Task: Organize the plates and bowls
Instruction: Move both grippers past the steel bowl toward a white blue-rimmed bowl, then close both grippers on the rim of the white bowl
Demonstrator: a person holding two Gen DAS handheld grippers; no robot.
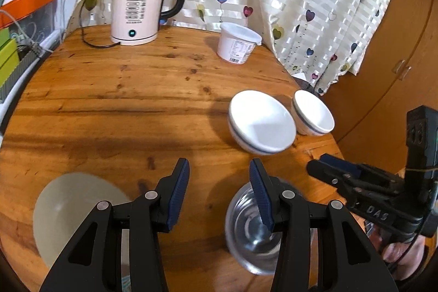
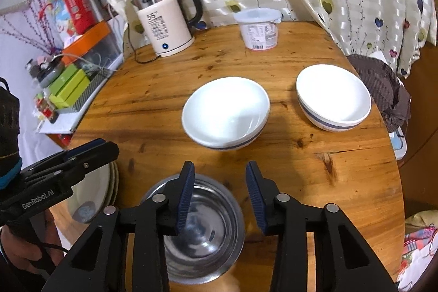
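Two white bowls with a blue band sit on the round wooden table: one in the middle, one further right. A steel bowl sits near the front edge. A pale plate lies at the front left. My left gripper is open and empty, above the table between plate and steel bowl. My right gripper is open and empty, over the steel bowl's far rim.
An electric kettle with its cord and a white lidded tub stand at the back. Boxes and clutter lie left of the table. A curtain hangs behind. A dark cloth lies past the right edge.
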